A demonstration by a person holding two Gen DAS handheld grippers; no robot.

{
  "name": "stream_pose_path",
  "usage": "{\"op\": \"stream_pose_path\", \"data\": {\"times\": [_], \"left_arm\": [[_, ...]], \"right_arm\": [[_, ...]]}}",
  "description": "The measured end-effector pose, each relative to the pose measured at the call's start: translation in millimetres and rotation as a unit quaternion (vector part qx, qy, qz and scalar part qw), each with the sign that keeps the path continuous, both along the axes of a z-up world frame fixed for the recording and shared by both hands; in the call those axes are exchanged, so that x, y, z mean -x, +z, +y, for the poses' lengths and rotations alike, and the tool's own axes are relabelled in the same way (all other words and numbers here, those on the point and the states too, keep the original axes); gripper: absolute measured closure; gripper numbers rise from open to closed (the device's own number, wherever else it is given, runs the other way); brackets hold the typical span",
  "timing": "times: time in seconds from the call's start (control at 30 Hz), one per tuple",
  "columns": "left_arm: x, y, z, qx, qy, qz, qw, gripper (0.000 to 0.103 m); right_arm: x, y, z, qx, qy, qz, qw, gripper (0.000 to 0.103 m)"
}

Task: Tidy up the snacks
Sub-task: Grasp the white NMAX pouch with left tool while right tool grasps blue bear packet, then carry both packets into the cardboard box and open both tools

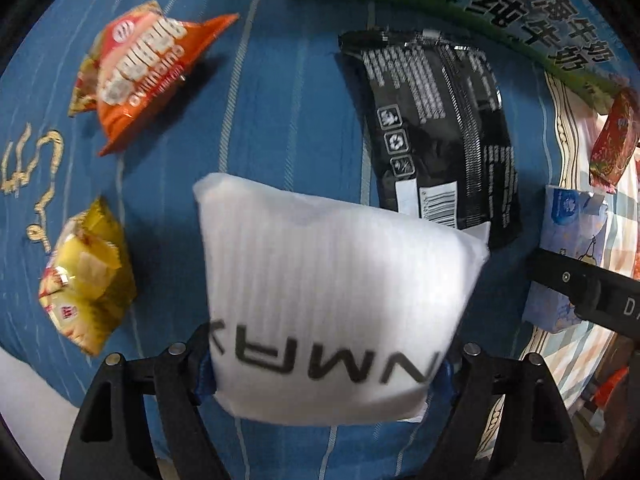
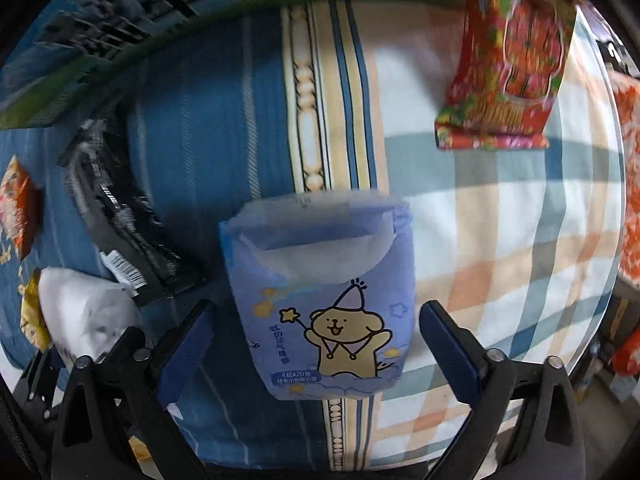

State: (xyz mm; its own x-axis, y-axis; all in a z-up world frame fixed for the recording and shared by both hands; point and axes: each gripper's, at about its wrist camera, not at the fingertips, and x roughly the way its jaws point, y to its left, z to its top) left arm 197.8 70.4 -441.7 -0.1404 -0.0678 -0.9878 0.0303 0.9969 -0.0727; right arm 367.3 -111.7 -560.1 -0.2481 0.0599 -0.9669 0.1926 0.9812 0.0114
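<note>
My left gripper point(image 1: 324, 376) is shut on a white packet point(image 1: 332, 296) with black lettering, held above the blue striped cloth point(image 1: 288, 120). An orange snack bag point(image 1: 136, 76), a yellow snack bag point(image 1: 86, 276) and a black packet point(image 1: 440, 136) lie on the cloth. In the right wrist view my right gripper point(image 2: 316, 344) stands open around a blue tissue pack point(image 2: 320, 296) with a cartoon bear; its pads do not touch the pack. A red snack bag point(image 2: 508, 64) lies further ahead on the right.
A large green and blue milk carton box point(image 1: 520, 12) borders the far side. Checked bedding point(image 2: 500, 240) lies on the right. An orange packet point(image 2: 632, 184) sits at the right edge. The right gripper's black body point(image 1: 592, 292) reaches in beside the tissue pack.
</note>
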Motion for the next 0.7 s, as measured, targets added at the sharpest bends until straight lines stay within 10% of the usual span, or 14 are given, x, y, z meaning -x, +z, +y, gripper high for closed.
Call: {"op": "stream_pose_path", "data": {"times": [0.7], "left_arm": [[57, 69, -22, -0.036, 0.008, -0.02, 0.9991, 0.029]], "right_arm": [[99, 28, -18, -0.011, -0.005, 0.006, 1.0, 0.051]]}}
